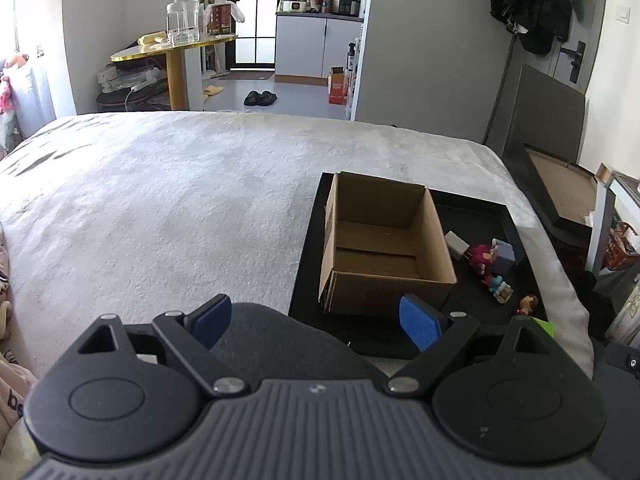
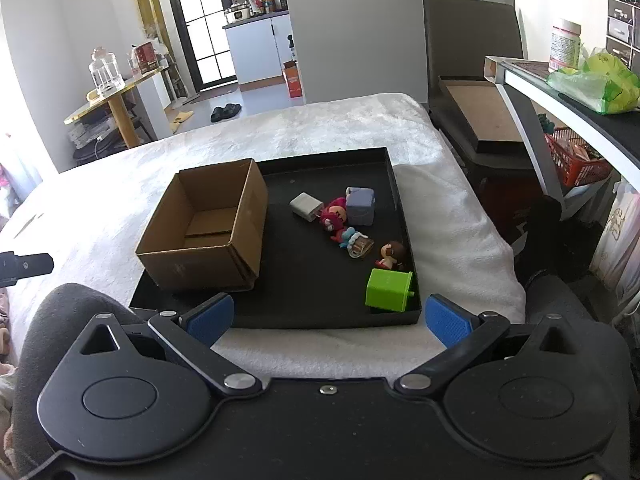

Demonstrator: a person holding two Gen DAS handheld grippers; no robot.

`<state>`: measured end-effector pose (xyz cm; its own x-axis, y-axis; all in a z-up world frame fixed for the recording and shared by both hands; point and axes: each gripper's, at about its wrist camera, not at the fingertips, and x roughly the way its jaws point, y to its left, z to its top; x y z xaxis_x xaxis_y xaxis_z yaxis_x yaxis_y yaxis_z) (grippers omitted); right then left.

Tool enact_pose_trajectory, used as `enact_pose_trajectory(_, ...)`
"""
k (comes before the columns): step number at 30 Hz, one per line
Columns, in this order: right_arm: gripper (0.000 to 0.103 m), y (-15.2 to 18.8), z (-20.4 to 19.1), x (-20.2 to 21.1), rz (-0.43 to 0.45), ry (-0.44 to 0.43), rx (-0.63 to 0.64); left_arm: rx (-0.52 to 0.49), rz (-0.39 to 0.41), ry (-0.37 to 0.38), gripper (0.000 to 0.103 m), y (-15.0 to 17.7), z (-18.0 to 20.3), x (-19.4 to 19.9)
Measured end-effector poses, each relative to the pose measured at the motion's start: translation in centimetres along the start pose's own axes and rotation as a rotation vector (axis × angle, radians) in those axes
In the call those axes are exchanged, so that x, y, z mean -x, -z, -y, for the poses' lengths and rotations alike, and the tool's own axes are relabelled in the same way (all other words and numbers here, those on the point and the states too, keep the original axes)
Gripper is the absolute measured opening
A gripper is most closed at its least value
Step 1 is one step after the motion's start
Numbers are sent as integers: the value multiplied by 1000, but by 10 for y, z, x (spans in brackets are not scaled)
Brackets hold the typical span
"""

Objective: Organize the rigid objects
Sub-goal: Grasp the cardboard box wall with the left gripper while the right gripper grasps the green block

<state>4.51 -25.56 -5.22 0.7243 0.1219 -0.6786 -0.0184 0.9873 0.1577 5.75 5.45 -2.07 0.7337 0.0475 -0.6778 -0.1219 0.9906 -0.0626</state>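
Both claws gape empty: right gripper [image 2: 328,320], left gripper [image 1: 316,320]. Green cube [image 2: 388,290] sits in tray [image 2: 320,320] near-right corner; I judge it light, rigid; pinch flat sides, carry to cardboard box [image 2: 208,232].

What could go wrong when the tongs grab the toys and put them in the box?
1. The toys lie bunched and touching, so closing on one may knock or drag its neighbours.
2. The green cube sits in the tray corner against the walls, leaving the right tongs little room.
3. The box is light cardboard and might slide or tip if bumped.
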Motion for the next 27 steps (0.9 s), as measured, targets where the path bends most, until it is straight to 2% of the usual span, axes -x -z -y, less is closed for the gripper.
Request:
enact_pose_trajectory(20, 103, -5, 26, -49, -7, 35, -65, -2, -53, -49, 88, -20, -6, -58)
enact_pose_trajectory(27, 97, -6, 32, -76, -25, 46, -79, 11, -78, -63, 84, -27, -3, -87)
